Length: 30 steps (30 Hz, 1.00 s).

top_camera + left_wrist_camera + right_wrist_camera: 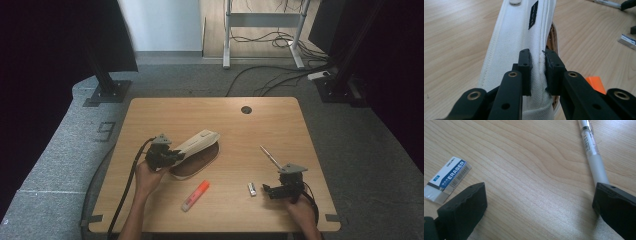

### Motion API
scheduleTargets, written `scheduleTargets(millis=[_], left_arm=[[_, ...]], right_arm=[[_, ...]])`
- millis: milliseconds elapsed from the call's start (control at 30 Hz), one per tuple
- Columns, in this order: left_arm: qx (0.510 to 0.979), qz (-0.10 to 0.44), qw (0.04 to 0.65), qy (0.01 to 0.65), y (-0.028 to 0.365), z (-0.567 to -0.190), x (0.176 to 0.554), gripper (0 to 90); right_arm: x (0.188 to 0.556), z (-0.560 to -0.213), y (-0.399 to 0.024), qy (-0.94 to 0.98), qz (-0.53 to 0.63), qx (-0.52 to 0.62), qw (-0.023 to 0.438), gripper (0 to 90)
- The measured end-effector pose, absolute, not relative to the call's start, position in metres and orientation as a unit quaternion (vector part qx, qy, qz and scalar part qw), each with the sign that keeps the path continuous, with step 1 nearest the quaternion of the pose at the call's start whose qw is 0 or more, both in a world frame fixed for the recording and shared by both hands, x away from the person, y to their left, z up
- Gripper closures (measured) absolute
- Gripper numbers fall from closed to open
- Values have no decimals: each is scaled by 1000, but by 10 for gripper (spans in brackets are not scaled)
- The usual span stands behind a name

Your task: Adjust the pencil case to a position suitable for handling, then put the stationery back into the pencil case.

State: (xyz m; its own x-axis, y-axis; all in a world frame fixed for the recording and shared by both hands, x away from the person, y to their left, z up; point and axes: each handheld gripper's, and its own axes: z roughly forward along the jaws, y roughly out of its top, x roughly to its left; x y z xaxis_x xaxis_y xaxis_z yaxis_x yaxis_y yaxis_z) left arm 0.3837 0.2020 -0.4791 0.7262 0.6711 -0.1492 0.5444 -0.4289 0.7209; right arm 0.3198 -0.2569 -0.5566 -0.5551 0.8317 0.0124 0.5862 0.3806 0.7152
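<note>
We have the left tool [176, 154] clamped on the flap of the white pencil case [196, 143], its jaws pinching a fold of canvas near the seam, as the left gripper view shows with the case [511, 45] running straight away from the jaws. The case lies on the worktop [260, 125] left of the middle, its long axis slanting from the left tool up and to the right, and the flap is raised so that the brown inside [196, 161] lies open toward us. That opening is what the next move turns on, we judge: it faces the loose things near the front edge.

The right tool [268, 190] rests wide, holding nothing. In the right gripper view the eraser [447, 178] sits just beyond one jaw and the pen [592, 152] runs away from the other, neither touched. From above, the eraser [252, 188] is just left of the right tool, and the pen [270, 156] points up and away behind it, so the right hand is the nearer to both. The orange highlighter [195, 195] lies between the two hands, below the case.

We cannot see how deep the case is or whether anything is already inside; the pen's near end is hidden behind the jaw, and the case's near end is cut off under the left tool.
</note>
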Motion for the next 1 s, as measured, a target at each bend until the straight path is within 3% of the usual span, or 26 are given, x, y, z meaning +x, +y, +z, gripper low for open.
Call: scheduleTargets(millis=[1000], left_arm=[[850,77,383,353,218,-476,367,762]], right_arm=[[317,-554,-257,820,337,431,168,13]])
